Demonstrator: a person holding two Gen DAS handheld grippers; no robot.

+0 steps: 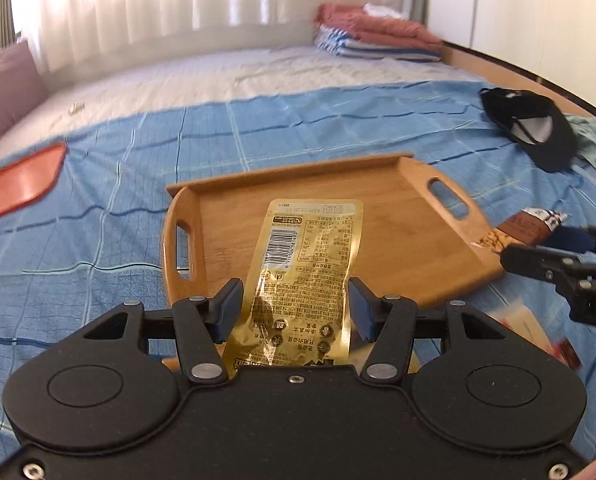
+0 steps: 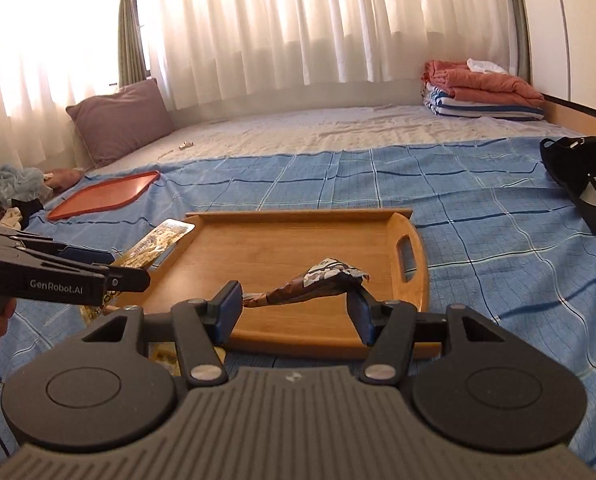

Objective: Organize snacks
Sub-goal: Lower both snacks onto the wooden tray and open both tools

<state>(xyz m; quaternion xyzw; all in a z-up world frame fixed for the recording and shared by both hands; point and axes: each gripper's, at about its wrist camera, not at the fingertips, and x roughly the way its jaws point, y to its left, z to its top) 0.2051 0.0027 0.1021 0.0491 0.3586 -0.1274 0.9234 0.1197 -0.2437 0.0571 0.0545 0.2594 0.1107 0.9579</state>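
A wooden tray with cut-out handles (image 1: 398, 216) lies on the blue checked bedspread; it also shows in the right wrist view (image 2: 282, 248). My left gripper (image 1: 294, 304) is shut on a gold snack pouch (image 1: 310, 252), held over the tray's near edge. In the right wrist view the left gripper (image 2: 98, 268) and the gold snack pouch (image 2: 158, 240) are at the tray's left side. My right gripper (image 2: 296, 308) is shut on a brown snack wrapper (image 2: 314, 280) above the tray's near edge. In the left wrist view the right gripper (image 1: 538, 248) holds the brown snack wrapper (image 1: 522, 228) at the tray's right.
A red flat tray (image 2: 106, 196) lies on the bedspread to the far left. A black cap (image 2: 586, 184) lies at the right. Folded blankets (image 2: 482, 92) and a purple pillow (image 2: 122, 120) sit at the back. More snack packets (image 1: 530, 328) lie by the wooden tray.
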